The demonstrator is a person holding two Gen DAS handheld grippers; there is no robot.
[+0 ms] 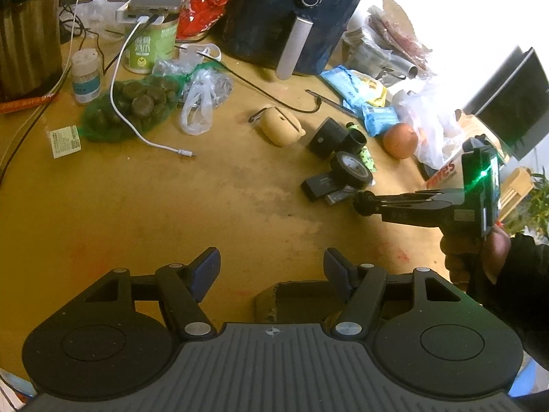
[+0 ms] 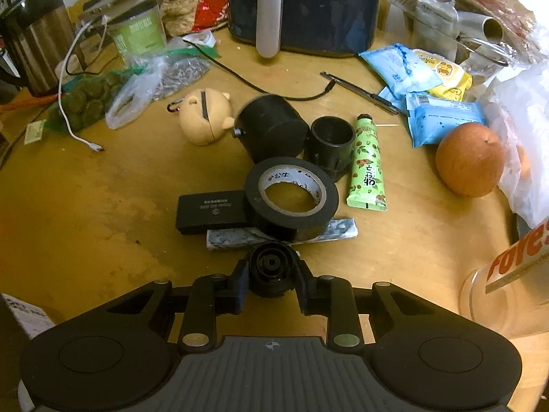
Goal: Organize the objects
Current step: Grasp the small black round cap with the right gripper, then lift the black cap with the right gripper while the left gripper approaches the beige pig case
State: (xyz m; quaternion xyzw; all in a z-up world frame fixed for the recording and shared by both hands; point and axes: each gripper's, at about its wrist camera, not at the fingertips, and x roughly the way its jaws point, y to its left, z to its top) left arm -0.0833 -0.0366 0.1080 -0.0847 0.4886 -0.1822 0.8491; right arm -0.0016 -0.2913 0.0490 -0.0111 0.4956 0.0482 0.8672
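Note:
My right gripper (image 2: 271,274) is shut on a small round black plastic part (image 2: 271,266), held just in front of a black tape roll (image 2: 291,199). The roll leans on a flat black box (image 2: 209,213) and a grey bar (image 2: 236,237). Behind them stand a black cylinder (image 2: 271,127), a black cup-shaped fitting (image 2: 333,137) and a green tube (image 2: 367,164). In the left wrist view the right gripper (image 1: 363,202) reaches in from the right with the part at its tip, beside the tape roll (image 1: 350,170). My left gripper (image 1: 271,267) is open over bare wooden tabletop, nothing between its fingers.
A dark air fryer (image 2: 305,7), a kettle (image 2: 37,44), a green tub (image 2: 140,34), snack packets (image 2: 439,116), an orange fruit (image 2: 470,161), a beige pouch (image 2: 206,116), bags and a white cable (image 1: 137,130) crowd the back and right. The table (image 1: 137,206) is bare at the near left.

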